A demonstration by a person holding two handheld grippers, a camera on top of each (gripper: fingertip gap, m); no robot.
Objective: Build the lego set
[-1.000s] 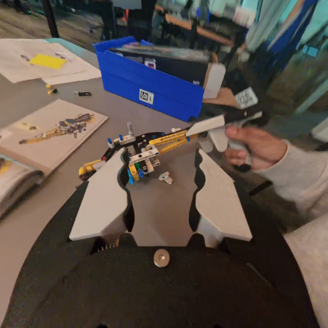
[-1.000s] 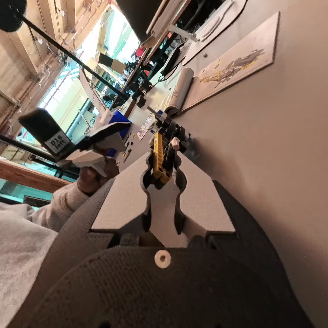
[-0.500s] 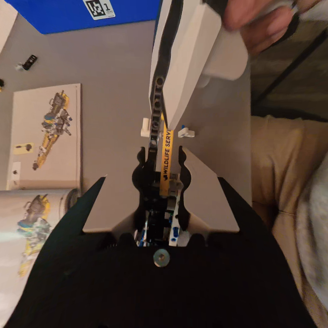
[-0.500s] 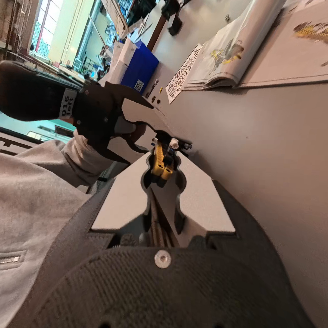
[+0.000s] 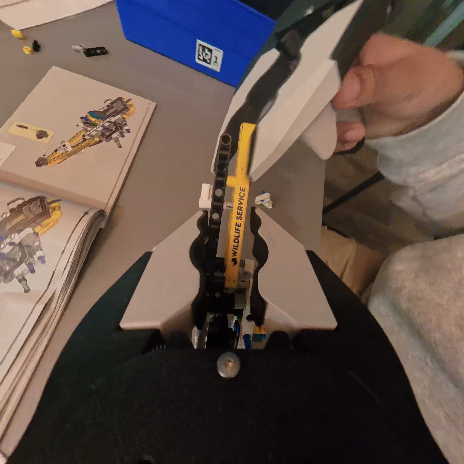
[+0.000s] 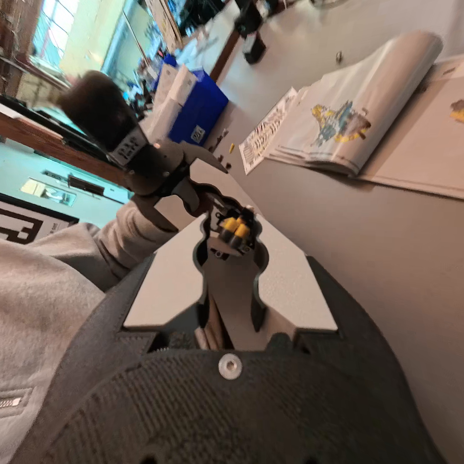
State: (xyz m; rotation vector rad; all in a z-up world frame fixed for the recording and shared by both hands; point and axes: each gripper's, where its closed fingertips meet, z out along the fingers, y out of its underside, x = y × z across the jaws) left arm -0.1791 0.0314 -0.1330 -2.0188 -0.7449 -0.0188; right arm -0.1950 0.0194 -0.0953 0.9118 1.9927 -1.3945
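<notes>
1. Blue bin (image 5: 180,32) sits at the far side of the worktop (image 5: 163,105), square marker tag on its near wall. Top is cut off in the left wrist view, so contents can't be read there. In the right wrist view the bin (image 6: 198,110) shows white boxes or sheets standing up out of it; blurred, can't tell what they are.
2. Lego model (image 5: 234,226): a yellow lettered beam and a black holed beam side by side, held above the worktop between both claws.
3. Left claw (image 5: 228,218): closed down to a narrow gap on the model's body. The body sits deep between the fingers, mostly hidden; only white, blue and grey bits show near the claw base.
4. Right claw (image 6: 229,223): nearly closed on the model's far tip (image 6: 236,231), yellow ends with dark caps. In the left wrist view it comes in from the far right and covers the end of the yellow beam.
5. Loose white piece (image 5: 263,200) on the worktop just right of the model; partly masked by the left claw's finger.
6. Open instruction booklet (image 5: 62,150) on the left, near edge cut off.
7. Small yellow and black loose pieces (image 5: 30,47) far left, too small to identify.
8. Right wrist view is motion-blurred; background unreadable.
</notes>
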